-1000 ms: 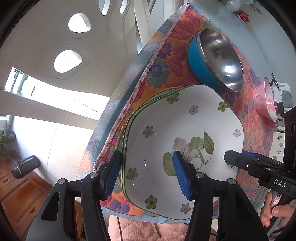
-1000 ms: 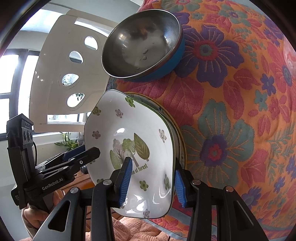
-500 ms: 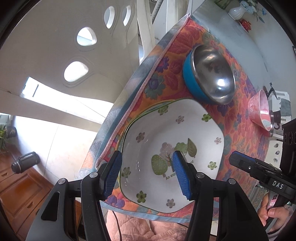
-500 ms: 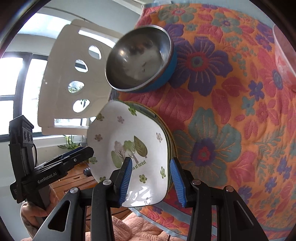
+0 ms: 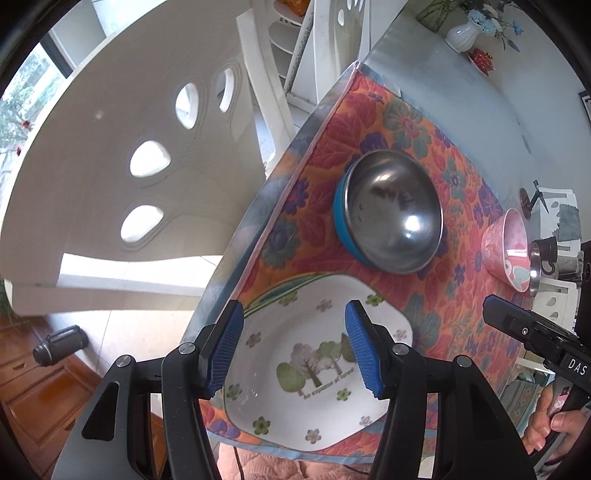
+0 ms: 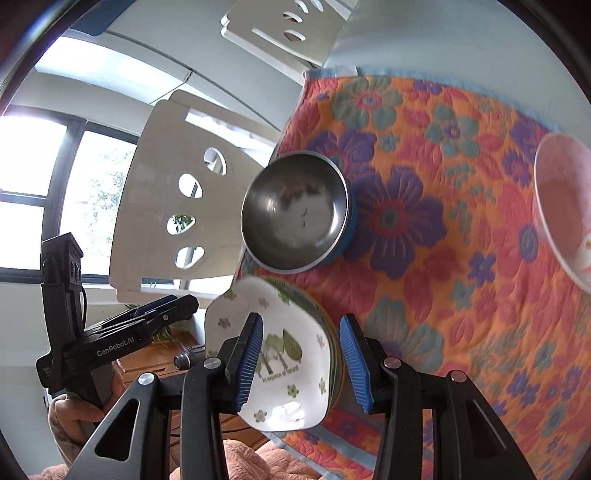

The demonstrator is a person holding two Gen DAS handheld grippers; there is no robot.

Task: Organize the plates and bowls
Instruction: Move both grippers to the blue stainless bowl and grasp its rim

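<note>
L gripper (image 5: 293, 347) jaws apart, empty | R gripper (image 6: 301, 363) jaws apart, empty | white tree plate (image 5: 314, 373) stacked on green-rim plate (image 6: 334, 354), near cloth (image 6: 424, 258) edge | steel bowl (image 5: 389, 218) empty, beyond plates | pink bowl (image 5: 511, 247) well right.

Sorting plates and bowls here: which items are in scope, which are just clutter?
In scope:
white tree-print plate
plate beneath it
steel bowl
pink bowl

Clutter:
white vase of flowers
white chair
floral tablecloth
</note>
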